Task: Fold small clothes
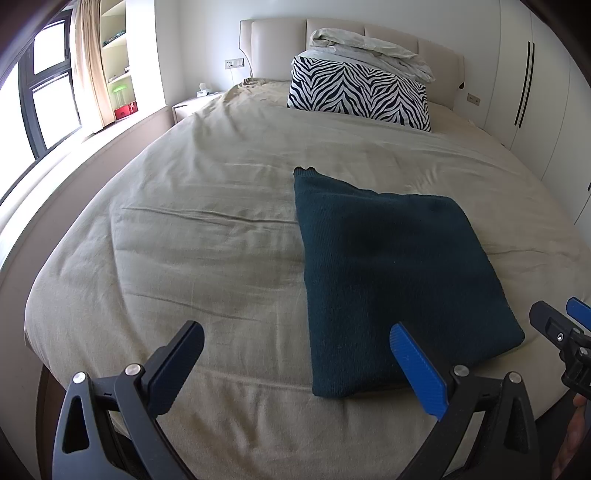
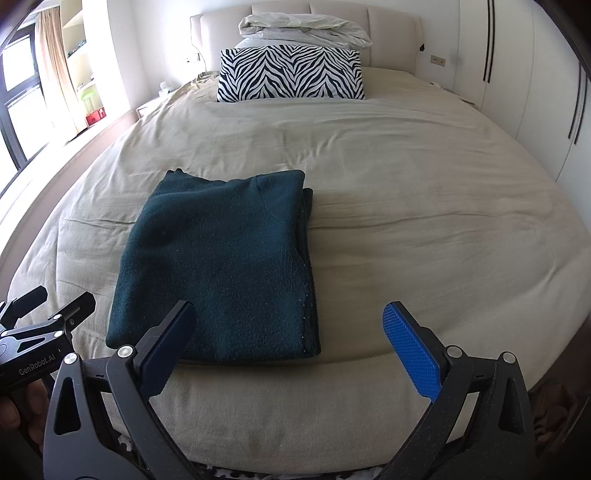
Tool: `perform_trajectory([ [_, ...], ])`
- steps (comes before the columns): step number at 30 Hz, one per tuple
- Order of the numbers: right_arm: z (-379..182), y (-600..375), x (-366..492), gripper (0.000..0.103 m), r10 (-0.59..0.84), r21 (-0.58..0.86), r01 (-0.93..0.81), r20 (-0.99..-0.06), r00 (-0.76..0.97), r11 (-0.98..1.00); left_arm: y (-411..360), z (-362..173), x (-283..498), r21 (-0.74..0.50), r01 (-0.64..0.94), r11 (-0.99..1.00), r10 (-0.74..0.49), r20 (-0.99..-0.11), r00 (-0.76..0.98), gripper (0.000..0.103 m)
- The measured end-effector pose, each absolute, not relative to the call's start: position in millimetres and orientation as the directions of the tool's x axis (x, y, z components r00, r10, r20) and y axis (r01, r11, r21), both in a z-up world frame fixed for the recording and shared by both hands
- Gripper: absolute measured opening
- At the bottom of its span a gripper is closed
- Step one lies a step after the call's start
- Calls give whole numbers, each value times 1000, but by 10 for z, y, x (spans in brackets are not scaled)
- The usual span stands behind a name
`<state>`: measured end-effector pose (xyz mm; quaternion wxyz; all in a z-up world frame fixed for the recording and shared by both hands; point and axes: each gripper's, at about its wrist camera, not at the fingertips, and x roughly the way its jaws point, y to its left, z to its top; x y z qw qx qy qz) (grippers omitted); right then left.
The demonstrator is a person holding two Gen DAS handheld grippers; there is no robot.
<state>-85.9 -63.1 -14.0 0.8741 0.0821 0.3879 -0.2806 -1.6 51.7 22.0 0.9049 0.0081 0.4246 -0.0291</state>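
Observation:
A dark teal knit garment (image 1: 391,273) (image 2: 225,266) lies folded into a rectangle on the beige bed cover (image 1: 184,240) (image 2: 424,229), near the foot of the bed. My left gripper (image 1: 295,354) is open above the cover, its blue finger over the garment's near edge, nothing between its fingers. My right gripper (image 2: 291,332) hangs open over the garment's near right corner, holding nothing. Each gripper shows at the edge of the other's view: the right gripper (image 1: 561,325), the left gripper (image 2: 40,306).
A zebra-striped pillow (image 1: 358,92) (image 2: 291,74) with a bundled white duvet (image 1: 369,48) (image 2: 303,26) stands against the headboard. White wardrobe doors (image 1: 535,92) line the right side; a window (image 1: 40,92) and shelves are on the left. A nightstand (image 1: 188,105) sits beside the bed.

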Motion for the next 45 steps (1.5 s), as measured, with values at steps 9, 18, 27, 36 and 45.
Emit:
perform_trajectory([
  [9,-157,-631,-867,103,-425,-74,554,-726,540,829,518,216,-18,-10,59,998,-45,-770,637,103],
  [18,-203,-634,-881,103,-422,-72,555,-732,535,829,517,208,-22,-10,60,998,-46,-770,636,103],
  [27,-206,-641,-885,103,-420,-70,555,-732,536,829,516,208,-25,-9,59,998,-45,-771,635,103],
  [36,-214,-641,-886,103,-418,-68,555,-734,536,829,514,199,-27,-11,61,998,-47,-772,634,103],
  [45,-219,-647,-889,103,-417,-68,554,-735,535,830,526,157,-34,-12,67,998,-51,-775,630,103],
])
